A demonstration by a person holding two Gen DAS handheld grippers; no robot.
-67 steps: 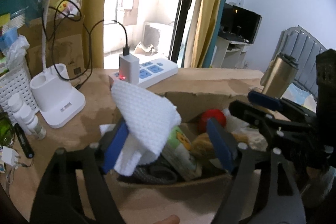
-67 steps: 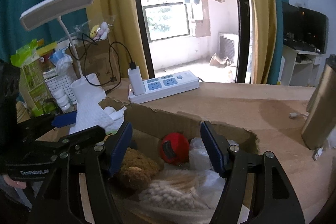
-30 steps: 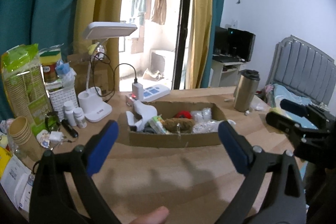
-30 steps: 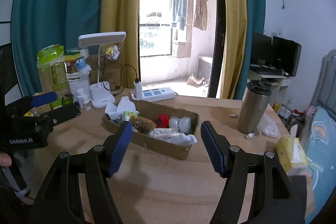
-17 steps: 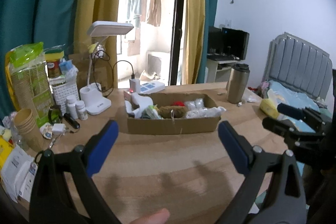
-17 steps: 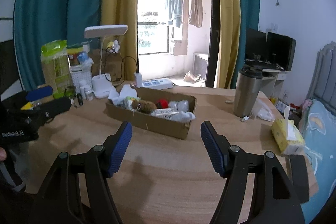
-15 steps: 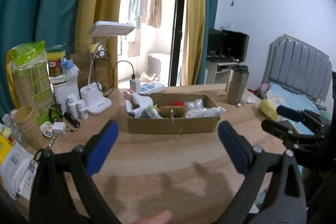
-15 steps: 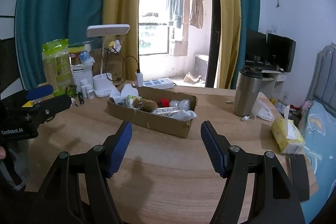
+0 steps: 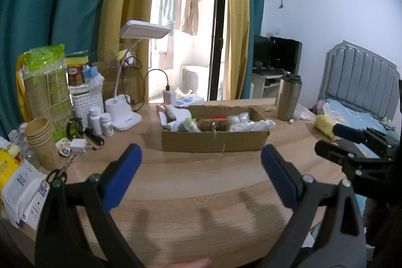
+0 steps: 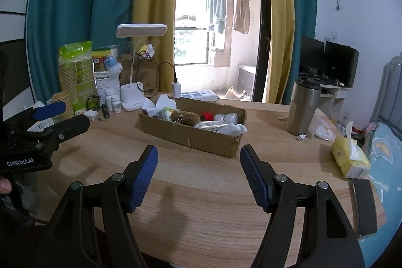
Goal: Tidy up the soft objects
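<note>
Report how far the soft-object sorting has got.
Looks mostly done: the white cloth, brown plush and bagged cotton items lie in the cardboard box. In hand: nothing; left gripper and right gripper show open, empty jaws. Left: nothing soft visibly loose, except perhaps the tissue pack.

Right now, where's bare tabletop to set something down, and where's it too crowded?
Free: the wide strip of table between the cardboard box and both open grippers, plus the patch between the box and the steel tumbler. Crowded: the far-left edge around the desk lamp, pill bottles and paper cups.
</note>
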